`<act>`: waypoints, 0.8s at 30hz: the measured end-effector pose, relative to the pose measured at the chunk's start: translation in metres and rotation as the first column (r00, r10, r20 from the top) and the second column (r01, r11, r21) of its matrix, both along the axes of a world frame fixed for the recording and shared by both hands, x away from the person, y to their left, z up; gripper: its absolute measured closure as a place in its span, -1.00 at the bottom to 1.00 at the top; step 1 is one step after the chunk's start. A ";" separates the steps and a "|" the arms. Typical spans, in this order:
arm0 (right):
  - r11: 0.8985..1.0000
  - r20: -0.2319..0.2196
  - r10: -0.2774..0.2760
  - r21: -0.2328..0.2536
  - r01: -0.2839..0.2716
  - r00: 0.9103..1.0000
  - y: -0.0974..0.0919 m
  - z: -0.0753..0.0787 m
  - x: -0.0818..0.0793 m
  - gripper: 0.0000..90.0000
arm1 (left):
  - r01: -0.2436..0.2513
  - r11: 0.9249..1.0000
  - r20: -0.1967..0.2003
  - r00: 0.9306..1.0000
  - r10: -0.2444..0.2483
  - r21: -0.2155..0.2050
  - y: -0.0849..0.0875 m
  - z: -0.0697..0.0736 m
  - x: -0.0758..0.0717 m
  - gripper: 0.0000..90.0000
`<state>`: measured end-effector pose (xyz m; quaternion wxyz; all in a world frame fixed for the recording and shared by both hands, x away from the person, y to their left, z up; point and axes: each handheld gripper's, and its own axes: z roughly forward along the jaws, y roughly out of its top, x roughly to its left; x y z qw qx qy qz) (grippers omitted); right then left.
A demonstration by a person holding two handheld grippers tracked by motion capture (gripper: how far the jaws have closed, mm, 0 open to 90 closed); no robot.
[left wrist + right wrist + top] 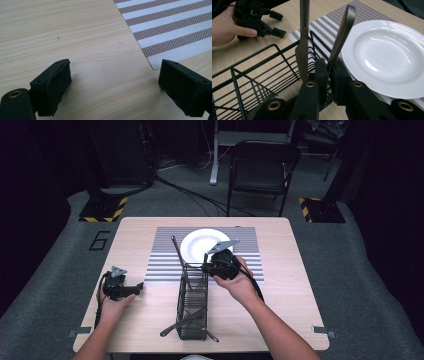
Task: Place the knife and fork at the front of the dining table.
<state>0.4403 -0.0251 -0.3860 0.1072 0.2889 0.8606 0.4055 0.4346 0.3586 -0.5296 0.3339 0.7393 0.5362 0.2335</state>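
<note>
Clamped between the jaws of your right hand-held gripper (329, 75) is a dark utensil handle (342, 32), pinched low on its shank so it stands tilted above the far end of the black wire caddy (262, 75). Gripping it near the bottom keeps the long handle from swinging, and my guess is you are either lifting it out of the caddy or setting it in; which end is below the pads is hidden. Just beside it a second piece, which looks like a knife (303, 42), stands upright in the same end compartment, free of your jaws. Close to the right lies the white plate (387, 55) on the striped placemat (329, 25), the likely spot for cutlery coming out. More utensils (186, 321) lie across the caddy's near end in the high view. Your left hand-held gripper (112, 82) rests on the table (62, 30) with its jaws wide apart and nothing between them, parked well clear so it does not crowd the caddy.
</note>
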 end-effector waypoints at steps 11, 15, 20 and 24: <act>0.999 -0.013 0.011 -0.036 -0.011 1.000 0.012 -0.011 -0.001 0.87 | 0.000 1.000 0.000 1.000 0.000 0.000 0.000 0.000 0.000 -0.76; 0.999 -0.027 0.011 -0.043 -0.012 1.000 0.015 -0.015 -0.001 0.87 | 0.001 1.000 -0.002 1.000 -0.001 0.000 0.000 0.000 0.000 -0.76; 0.998 -0.022 0.022 -0.060 -0.023 1.000 0.020 -0.019 -0.001 0.91 | 0.001 1.000 -0.002 1.000 -0.001 0.000 0.000 0.000 0.000 -0.76; 0.998 -0.027 0.017 -0.064 -0.019 0.999 0.021 -0.018 -0.001 0.92 | 0.001 1.000 -0.002 1.000 -0.001 0.000 0.000 0.000 0.000 -0.76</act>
